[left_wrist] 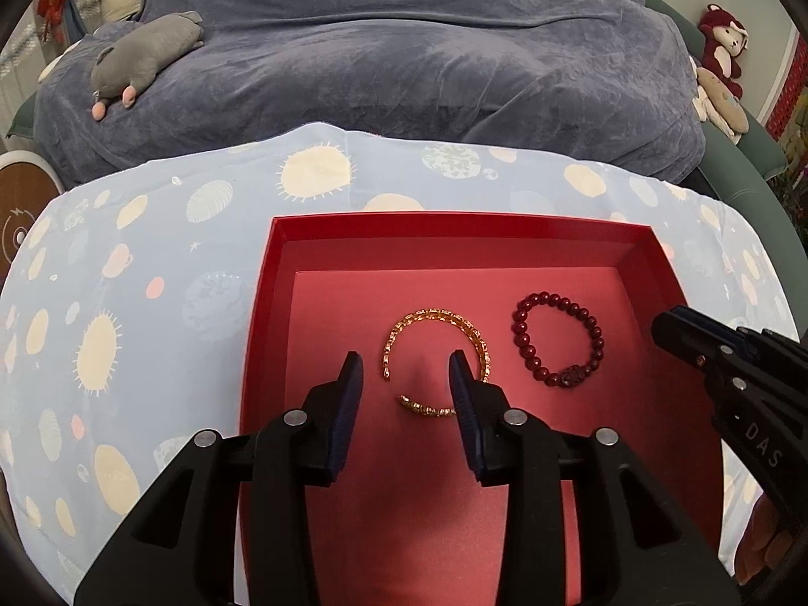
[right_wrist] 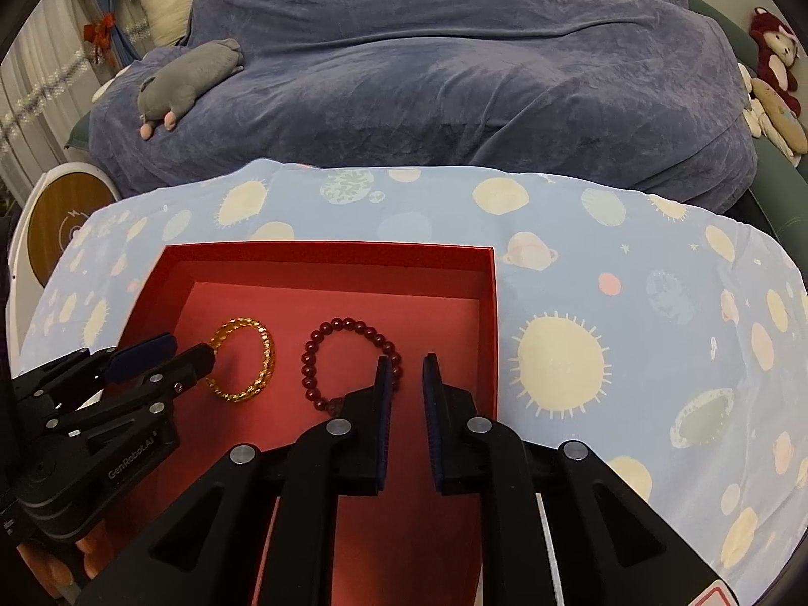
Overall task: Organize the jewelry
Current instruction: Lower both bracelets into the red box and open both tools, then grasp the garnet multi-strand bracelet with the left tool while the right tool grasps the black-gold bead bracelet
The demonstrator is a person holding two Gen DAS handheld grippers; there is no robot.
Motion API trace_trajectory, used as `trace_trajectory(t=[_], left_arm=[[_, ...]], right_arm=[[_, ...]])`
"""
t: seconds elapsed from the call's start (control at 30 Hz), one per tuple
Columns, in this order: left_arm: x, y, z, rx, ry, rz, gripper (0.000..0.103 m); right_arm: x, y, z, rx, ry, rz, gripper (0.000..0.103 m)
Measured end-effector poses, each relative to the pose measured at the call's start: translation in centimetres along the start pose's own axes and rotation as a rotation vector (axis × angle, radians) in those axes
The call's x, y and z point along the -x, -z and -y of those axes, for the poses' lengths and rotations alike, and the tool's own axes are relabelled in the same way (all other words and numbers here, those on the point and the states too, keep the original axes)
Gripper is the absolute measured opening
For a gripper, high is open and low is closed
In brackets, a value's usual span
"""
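A gold chain bracelet and a dark red bead bracelet lie side by side on the floor of an open red box. My left gripper is open and empty, just above the gold bracelet, its right finger over the bracelet's near right part. In the right wrist view the gold bracelet lies left of the bead bracelet. My right gripper is open and empty, its left finger beside the bead bracelet's near right edge. The left gripper shows at the left.
The red box sits on a light blue cloth with planet and sun prints. Behind it is a blue-grey blanket with a grey plush toy. A round white and wood device stands at the left.
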State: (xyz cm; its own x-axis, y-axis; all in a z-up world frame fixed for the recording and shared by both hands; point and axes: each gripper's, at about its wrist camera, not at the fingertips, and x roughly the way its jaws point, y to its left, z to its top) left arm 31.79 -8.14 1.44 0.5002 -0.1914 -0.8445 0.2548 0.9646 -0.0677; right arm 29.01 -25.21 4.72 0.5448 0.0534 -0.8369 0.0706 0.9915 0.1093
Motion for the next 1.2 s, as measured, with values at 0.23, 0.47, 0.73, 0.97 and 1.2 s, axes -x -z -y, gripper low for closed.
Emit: trace_trajectory(t=[0.23,0.47,0.73,0.97,1.2], left_arm=[[5.8,3.3,-0.9,-0.005,0.022,0.046,0.034],[9.9,9.7,-2.1,0.020,0.035,0.026,0.034],[11.7,17.8,-3.0,0.062,0.042,-0.062,0.035],[11.6,22.1,-1.7,0.050,0.041,-0.117,0.040],[10.3,22.8,-1.0,0.040,0.041,-0.110,0.041]], right_arm=[[6.1,4.0,-1.8,0.037,0.005,0.045,0.014],[10.3,11.0,-2.4,0.010,0.002,0.011,0.021],[12.2,19.0,-3.4,0.011,0.040,-0.052,0.021],[12.2,23.1,-3.2,-0.044,0.037,-0.098,0.021],[11.5,24.4,-3.2,-0.064,0.031,-0.118,0.021]])
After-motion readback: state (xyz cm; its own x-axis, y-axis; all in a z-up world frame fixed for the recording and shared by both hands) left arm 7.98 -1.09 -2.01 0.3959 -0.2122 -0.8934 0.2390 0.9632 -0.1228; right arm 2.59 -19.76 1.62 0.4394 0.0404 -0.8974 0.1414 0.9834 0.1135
